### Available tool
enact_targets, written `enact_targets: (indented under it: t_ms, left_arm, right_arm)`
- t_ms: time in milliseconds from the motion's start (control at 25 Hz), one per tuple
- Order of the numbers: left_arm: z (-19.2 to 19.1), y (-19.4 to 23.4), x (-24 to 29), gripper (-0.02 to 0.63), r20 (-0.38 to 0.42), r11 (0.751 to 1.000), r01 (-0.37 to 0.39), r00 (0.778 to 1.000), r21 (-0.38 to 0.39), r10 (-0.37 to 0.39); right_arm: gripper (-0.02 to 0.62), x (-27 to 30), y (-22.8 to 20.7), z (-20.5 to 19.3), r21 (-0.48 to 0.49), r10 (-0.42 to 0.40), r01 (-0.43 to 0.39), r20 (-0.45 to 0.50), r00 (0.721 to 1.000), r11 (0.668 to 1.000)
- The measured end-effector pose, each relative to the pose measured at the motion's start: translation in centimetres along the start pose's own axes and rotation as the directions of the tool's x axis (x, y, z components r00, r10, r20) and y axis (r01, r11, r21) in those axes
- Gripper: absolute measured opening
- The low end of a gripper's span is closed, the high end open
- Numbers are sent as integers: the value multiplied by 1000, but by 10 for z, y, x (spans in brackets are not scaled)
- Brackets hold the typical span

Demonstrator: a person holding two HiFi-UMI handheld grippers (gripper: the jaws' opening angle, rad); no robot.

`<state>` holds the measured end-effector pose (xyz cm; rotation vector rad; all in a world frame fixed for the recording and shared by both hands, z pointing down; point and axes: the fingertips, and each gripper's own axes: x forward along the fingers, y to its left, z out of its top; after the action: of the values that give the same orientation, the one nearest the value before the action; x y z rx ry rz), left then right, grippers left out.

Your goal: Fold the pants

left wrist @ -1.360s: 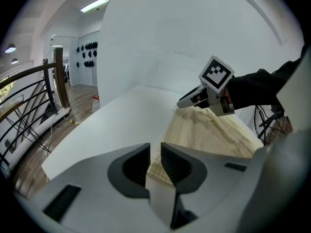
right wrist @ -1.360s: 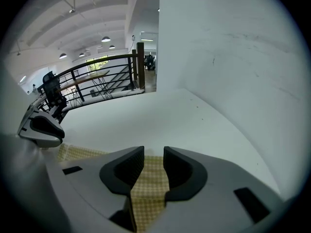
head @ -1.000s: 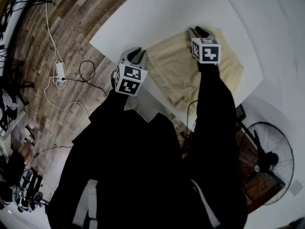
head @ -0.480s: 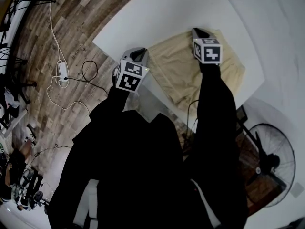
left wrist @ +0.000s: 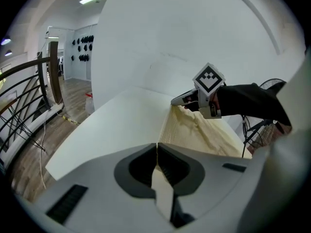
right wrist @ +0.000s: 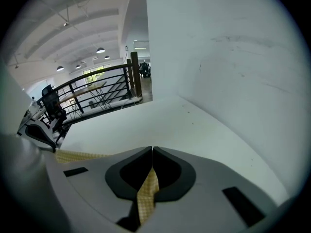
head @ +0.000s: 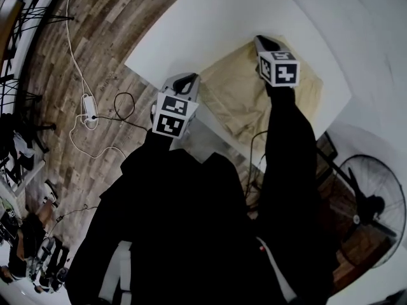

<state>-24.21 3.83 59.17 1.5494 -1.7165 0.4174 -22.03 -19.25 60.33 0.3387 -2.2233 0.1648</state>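
Pale yellow pants (head: pixel 245 97) lie on the white table (head: pixel 210 24), reaching to its near edge. My left gripper (head: pixel 186 80) pinches the left edge of the pants; its jaws have just been closing, and cloth shows between them in the left gripper view (left wrist: pixel 158 178). My right gripper (head: pixel 262 42) is shut on the far right part of the pants, with a yellow strip (right wrist: pixel 148 191) caught between its jaws. Both hold the cloth a little above the tabletop. The right gripper (left wrist: pixel 177 101) also shows in the left gripper view, over the rumpled pants (left wrist: pixel 199 132).
A standing fan (head: pixel 372 202) is at the lower right beside the table. A white power strip with cables (head: pixel 89 107) lies on the wooden floor at the left. A black railing (right wrist: pixel 97 89) stands beyond the table.
Both grippers closed on the pants' edges and rose slightly, lifting the cloth off the table. The left edge of the pants has come up with the left gripper.
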Motion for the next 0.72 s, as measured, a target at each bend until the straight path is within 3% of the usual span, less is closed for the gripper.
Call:
enact_targets:
  t_ms: [280, 400, 720]
  left_arm:
    - [22, -37, -30, 11, 31, 998, 62, 998, 33, -63]
    - [28, -57, -40, 11, 40, 994, 96, 994, 45, -98]
    - [36, -109, -65, 11, 41, 974, 207, 977, 87, -211]
  right_arm:
    - [9, -38, -9, 6, 65, -33, 29, 56, 998, 997]
    - [9, -54, -10, 7, 112, -14, 4, 87, 996, 994]
    - [9, -103, -18, 3, 177, -35, 9, 143, 989, 984]
